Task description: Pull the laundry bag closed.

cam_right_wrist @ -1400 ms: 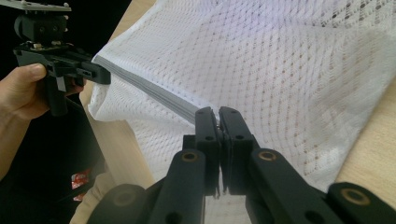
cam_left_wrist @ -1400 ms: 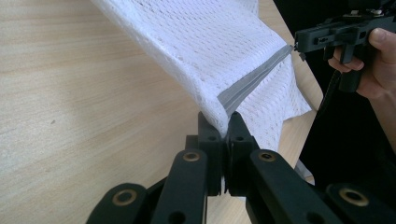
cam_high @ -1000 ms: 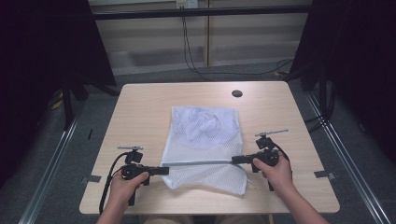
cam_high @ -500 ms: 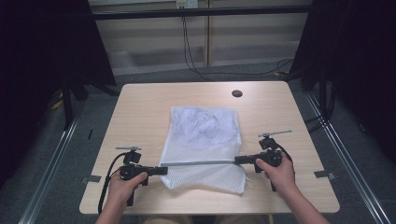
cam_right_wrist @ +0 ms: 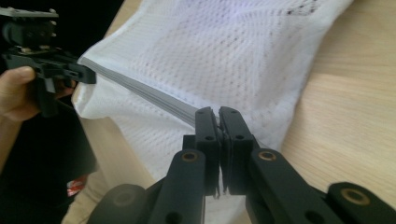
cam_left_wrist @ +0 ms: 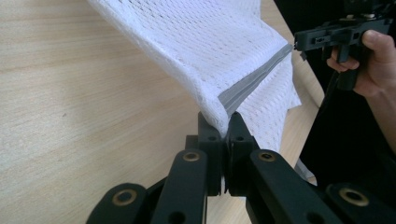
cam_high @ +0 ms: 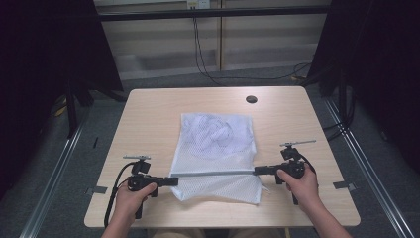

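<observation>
Close view along the left gripper (cam_left_wrist: 227, 122), its two black jaws pressed together on the corner of a white mesh bag (cam_left_wrist: 205, 42). A grey band (cam_left_wrist: 254, 79) runs along the bag's edge from the jaws up to the right gripper (cam_left_wrist: 295, 45), held in a hand (cam_left_wrist: 373, 65) at upper right. The bag is lifted, stretched between both grippers above a pale wooden table (cam_left_wrist: 70, 116).

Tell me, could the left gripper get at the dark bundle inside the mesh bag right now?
Probably not. The left gripper is shut on the grey band of the mesh bag, as is the right gripper, and the dark bundle sits enclosed behind the mesh, farther up the table.
</observation>
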### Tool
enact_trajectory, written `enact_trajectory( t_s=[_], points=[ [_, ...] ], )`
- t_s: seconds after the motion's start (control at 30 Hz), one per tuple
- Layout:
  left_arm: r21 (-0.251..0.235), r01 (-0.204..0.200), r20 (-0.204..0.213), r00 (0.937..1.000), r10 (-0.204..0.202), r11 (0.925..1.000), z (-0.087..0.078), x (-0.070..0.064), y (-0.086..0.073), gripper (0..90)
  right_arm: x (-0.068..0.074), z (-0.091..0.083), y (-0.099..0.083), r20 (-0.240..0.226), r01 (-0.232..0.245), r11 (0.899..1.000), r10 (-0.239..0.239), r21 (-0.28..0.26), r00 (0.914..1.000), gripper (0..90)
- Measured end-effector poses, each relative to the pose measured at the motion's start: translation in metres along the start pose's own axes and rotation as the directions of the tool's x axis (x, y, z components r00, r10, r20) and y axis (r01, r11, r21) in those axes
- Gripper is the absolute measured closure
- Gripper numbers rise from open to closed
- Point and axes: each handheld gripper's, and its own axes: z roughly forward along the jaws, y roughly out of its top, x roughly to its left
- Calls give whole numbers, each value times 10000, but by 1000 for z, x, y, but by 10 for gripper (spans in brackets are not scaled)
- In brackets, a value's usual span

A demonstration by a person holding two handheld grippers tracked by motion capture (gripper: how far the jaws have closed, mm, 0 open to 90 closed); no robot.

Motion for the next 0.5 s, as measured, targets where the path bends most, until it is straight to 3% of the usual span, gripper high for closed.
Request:
enact_trajectory(
  t_s=[0.5],
  points=[
    [105, -80, -24, 10000, 81, 9999, 0, 1, 1, 878, -4, -6, -4, 119, -74, 9999, 76, -120, 9999, 870]
  ],
)
